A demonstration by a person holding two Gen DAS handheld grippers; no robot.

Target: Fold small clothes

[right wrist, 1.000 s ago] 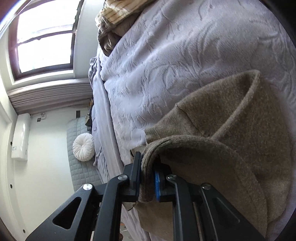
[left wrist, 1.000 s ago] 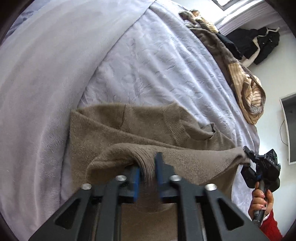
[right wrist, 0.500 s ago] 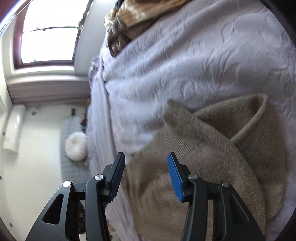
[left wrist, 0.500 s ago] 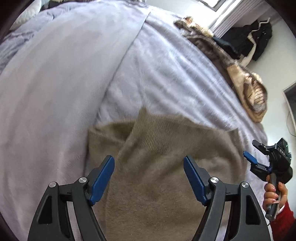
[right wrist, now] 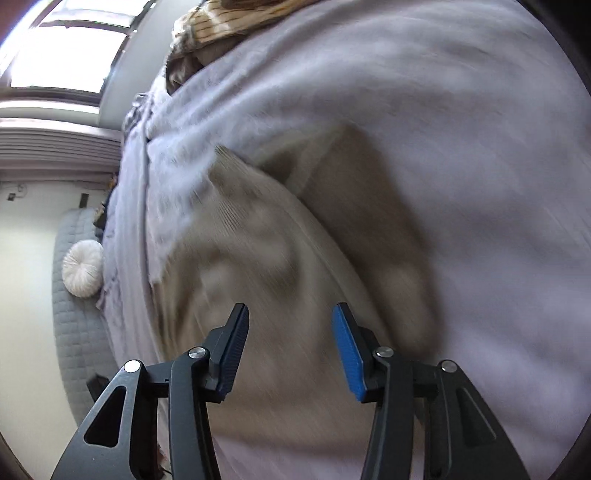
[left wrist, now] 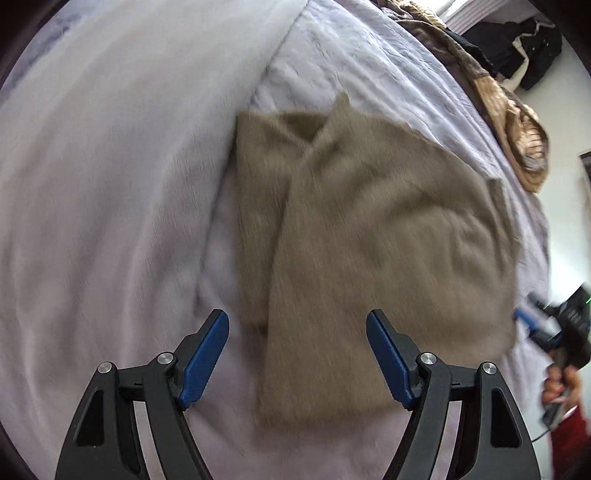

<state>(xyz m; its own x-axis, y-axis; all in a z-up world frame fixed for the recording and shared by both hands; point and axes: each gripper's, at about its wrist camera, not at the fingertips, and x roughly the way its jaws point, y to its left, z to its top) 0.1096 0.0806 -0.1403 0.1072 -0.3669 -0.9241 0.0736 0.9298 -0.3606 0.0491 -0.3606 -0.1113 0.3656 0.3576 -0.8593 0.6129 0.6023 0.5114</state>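
A brown knitted sweater (left wrist: 369, 221) lies folded on the pale lilac bed cover (left wrist: 110, 184); it also shows in the right wrist view (right wrist: 277, 266). My left gripper (left wrist: 297, 332) is open and empty, above the sweater's near edge. My right gripper (right wrist: 290, 332) is open and empty, over the sweater's near part. In the left wrist view the right gripper (left wrist: 532, 325) shows at the sweater's right edge, held by a hand. Both views are motion-blurred.
A heap of brown and striped clothes (left wrist: 509, 122) lies along the bed's far right edge, also in the right wrist view (right wrist: 221, 29). Dark clothes (left wrist: 517, 44) lie beyond it. A round white cushion (right wrist: 83, 267) rests on a grey quilted headboard.
Both grippers were shut on the sweater's raised edge a second ago. They opened, let the fold drop flat, and have pulled back and up from it.
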